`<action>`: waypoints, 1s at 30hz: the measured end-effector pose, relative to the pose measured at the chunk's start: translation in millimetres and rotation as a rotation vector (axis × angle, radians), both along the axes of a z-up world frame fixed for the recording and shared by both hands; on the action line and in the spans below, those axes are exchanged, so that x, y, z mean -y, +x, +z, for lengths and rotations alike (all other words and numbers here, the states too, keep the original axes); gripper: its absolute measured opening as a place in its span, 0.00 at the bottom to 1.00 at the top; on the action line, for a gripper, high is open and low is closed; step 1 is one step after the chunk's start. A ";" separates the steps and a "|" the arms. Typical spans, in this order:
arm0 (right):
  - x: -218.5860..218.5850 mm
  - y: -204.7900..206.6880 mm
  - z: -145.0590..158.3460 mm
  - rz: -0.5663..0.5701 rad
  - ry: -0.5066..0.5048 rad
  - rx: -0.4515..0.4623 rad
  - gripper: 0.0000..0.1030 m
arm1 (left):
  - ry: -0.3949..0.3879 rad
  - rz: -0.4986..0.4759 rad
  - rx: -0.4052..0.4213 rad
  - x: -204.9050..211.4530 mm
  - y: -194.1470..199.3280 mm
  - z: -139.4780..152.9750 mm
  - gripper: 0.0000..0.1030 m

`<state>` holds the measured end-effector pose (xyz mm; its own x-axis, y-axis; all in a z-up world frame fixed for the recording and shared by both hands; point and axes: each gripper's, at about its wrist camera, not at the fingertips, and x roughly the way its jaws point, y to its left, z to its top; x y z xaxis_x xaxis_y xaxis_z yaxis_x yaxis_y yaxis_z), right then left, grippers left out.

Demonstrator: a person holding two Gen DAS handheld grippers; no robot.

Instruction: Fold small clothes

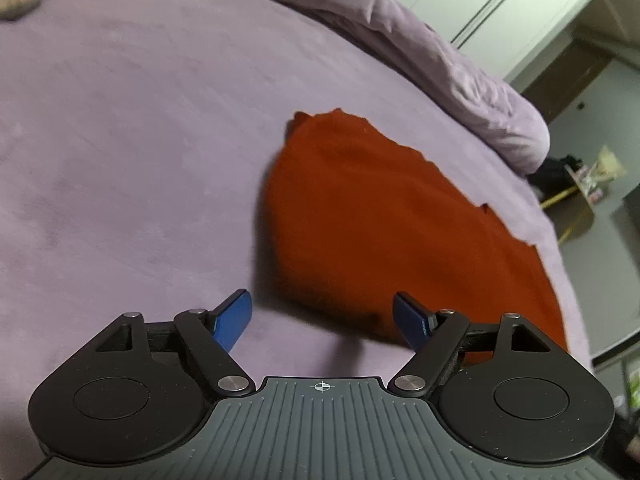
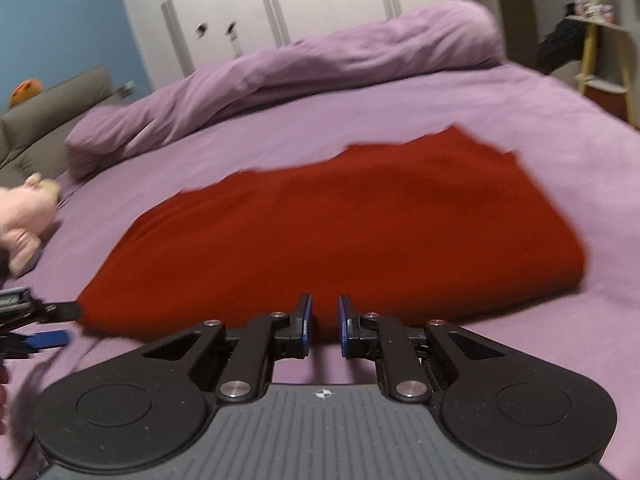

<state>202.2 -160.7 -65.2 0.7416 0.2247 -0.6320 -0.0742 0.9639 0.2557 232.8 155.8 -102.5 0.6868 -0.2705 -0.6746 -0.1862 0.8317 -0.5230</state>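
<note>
A red garment lies folded flat on the purple bed sheet. In the left wrist view my left gripper hovers over the garment's near corner. Its blue fingers are spread wide and nothing is pinched. In the right wrist view the red garment fills the middle, and my right gripper sits at its near edge. The jaws stand a narrow gap apart, and only cloth and sheet show behind that gap. The left gripper shows at the garment's left corner.
A rolled purple duvet lies along the far side of the bed. A pink plush toy rests at the left by a grey headboard. White wardrobes stand behind. A yellow stand is beyond the bed's right edge.
</note>
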 end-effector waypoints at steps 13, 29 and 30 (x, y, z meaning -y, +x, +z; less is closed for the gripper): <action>-103.5 39.1 0.7 0.147 -0.011 0.038 0.12 | -0.453 0.219 -0.046 -37.7 53.8 -42.5 0.21; -142.8 47.0 -25.0 0.281 -0.121 0.035 0.09 | -0.313 0.200 -0.021 -28.5 50.9 -24.1 0.18; -141.8 51.1 -19.7 0.299 -0.122 0.014 0.09 | -0.305 0.196 -0.016 -28.3 50.4 -21.0 0.17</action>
<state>253.3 -18.9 -84.9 0.6631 0.3572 -0.6579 -0.3618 0.9223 0.1361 283.2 184.2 -123.5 0.7354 -0.3248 -0.5948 -0.3374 0.5857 -0.7370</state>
